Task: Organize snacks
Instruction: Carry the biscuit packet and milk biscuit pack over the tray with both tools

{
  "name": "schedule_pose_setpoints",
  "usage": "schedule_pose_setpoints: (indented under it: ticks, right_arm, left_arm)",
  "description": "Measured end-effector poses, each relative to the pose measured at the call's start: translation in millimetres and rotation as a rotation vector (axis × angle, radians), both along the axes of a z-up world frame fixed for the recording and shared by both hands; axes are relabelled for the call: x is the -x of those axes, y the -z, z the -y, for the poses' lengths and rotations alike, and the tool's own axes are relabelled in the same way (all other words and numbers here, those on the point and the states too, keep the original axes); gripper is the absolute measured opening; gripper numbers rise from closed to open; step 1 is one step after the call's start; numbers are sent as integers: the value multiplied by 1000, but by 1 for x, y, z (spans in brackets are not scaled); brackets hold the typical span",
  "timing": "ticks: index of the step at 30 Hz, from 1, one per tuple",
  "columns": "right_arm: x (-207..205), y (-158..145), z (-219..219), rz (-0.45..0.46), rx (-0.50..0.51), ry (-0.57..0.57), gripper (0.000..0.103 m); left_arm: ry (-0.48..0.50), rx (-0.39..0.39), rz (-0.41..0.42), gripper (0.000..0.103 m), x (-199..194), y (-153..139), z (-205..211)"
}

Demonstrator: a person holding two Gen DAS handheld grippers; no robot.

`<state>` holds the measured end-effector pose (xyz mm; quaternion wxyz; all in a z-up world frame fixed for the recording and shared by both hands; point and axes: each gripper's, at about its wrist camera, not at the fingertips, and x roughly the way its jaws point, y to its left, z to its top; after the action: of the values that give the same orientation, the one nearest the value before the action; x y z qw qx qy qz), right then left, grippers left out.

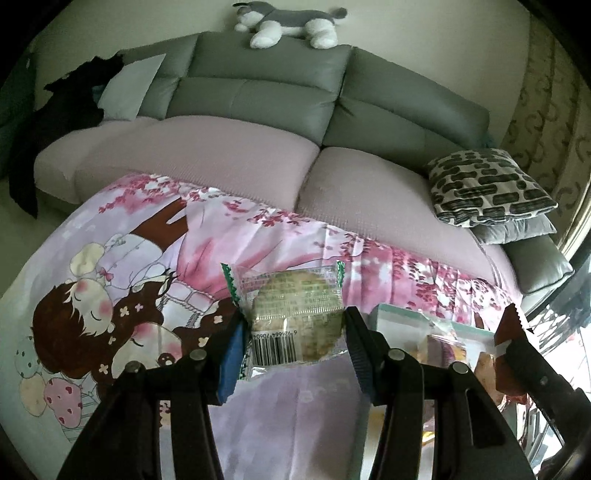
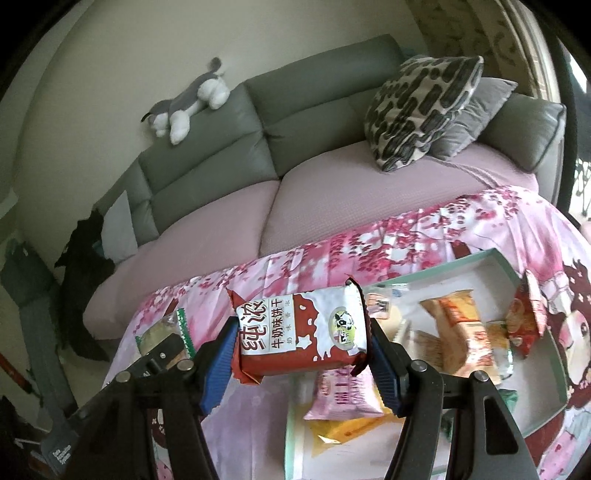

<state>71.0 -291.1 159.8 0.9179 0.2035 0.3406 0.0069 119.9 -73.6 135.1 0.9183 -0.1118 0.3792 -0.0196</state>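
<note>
The cloth (image 1: 303, 236) is pink with cherry blossoms and a cartoon girl with brown hair, while the sofa (image 1: 266, 88) has grey backs and dusty pink seats. One cushion (image 2: 421, 110) is cream with black blotches; the plush dog (image 1: 288, 22) is grey and white. The biscuit pack (image 2: 303, 332) is red and white, the cookie wrapper (image 1: 288, 314) clear with green ends, the box (image 2: 506, 266) mint-rimmed.

The tray (image 1: 384, 314) is mostly hidden behind the left gripper's (image 1: 293, 325) arms in its own view; only a corner shows. In the right view its near edge runs off the frame, and the orange packs (image 2: 458, 332) inside are blurred, their print unreadable. The cookie (image 2: 162, 332) sits half behind a black finger.
</note>
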Motion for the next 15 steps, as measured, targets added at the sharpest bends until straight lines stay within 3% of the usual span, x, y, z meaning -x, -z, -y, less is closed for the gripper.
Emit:
schedule_pose_setpoints:
  ticks: [15]
  right_arm:
    - [24,-8,70,2,6,137,69]
  left_arm:
    - [73,-38,73,54,14,-19,48]
